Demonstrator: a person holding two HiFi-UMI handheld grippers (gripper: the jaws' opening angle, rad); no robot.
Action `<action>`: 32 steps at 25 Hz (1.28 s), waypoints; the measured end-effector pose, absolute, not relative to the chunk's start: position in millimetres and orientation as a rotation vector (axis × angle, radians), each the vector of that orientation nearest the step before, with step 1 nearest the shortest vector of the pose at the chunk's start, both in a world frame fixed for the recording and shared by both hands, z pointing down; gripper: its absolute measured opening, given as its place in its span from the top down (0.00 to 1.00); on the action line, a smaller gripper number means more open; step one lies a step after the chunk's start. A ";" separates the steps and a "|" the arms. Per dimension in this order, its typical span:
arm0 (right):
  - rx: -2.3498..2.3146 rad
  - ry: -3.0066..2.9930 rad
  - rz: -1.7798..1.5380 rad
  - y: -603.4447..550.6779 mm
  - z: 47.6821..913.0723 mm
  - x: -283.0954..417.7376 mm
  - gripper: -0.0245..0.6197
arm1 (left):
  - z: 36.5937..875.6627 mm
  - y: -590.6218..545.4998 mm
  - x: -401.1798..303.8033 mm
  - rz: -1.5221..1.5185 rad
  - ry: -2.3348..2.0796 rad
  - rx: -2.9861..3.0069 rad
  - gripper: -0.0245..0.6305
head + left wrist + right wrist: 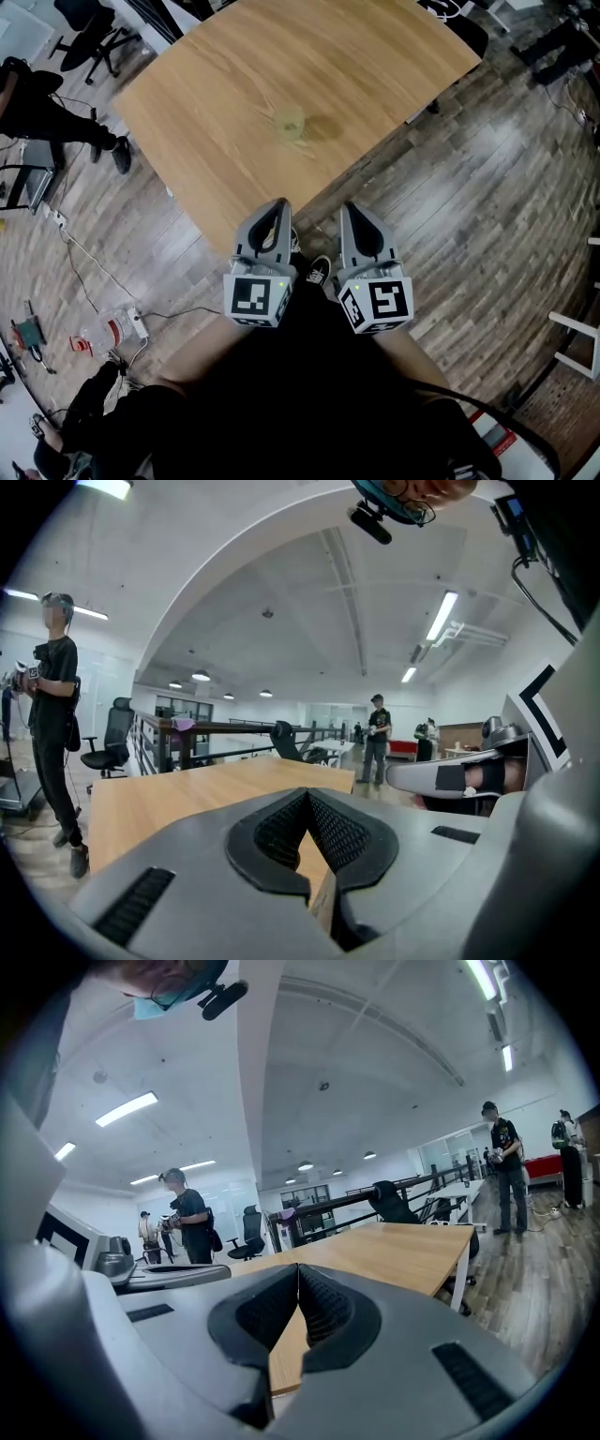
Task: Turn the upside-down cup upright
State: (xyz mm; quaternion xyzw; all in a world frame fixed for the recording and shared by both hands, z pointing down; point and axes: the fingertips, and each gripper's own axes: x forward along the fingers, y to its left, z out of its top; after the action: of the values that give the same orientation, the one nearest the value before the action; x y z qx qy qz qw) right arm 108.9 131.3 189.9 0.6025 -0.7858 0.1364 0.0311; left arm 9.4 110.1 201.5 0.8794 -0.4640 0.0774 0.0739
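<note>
A small pale cup (290, 123) is sitting upper centre on the surface (394, 56). The left hand-held gripper (277, 204) and right hand-held gripper (352, 208) are hovering below it, closed and empty. Probably light and flimsy: grip its sidewall.

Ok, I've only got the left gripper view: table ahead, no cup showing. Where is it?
Observer: Head view shows the cup near the middle of the table, ahead of the left gripper and the right gripper, with nothing touching it.
Operator: Is the right gripper carrying anything?
Observer: No. In its own view it is shut and empty.
Operator: How close am I to the table?
Observer: In the head view the left gripper's tip lines up with the table's near corner. The right gripper's tip shows against the floor beside it.
</note>
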 end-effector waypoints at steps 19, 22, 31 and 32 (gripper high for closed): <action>1.580 -2.353 0.370 -50.9 302.1 60.5 0.94 | 302.2 -74.8 -28.4 0.244 -1.301 2.577 0.95; 1.567 -2.347 0.346 -70.4 327.7 63.6 0.94 | 324.8 -99.3 -27.5 0.244 -1.317 2.596 0.95; 1.344 -2.427 0.377 -88.1 386.6 46.1 0.67 | 371.9 -132.3 -44.4 0.222 -1.423 2.495 0.95; 1.310 -2.431 0.367 -89.2 391.7 45.1 0.63 | 376.1 -133.6 -46.1 0.221 -1.434 2.488 0.95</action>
State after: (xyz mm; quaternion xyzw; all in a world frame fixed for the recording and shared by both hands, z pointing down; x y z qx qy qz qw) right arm 45.1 -89.2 391.7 0.4627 -0.8589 0.1297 0.1771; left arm -46.1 -133.6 376.1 0.8565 -0.4937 0.0760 0.1301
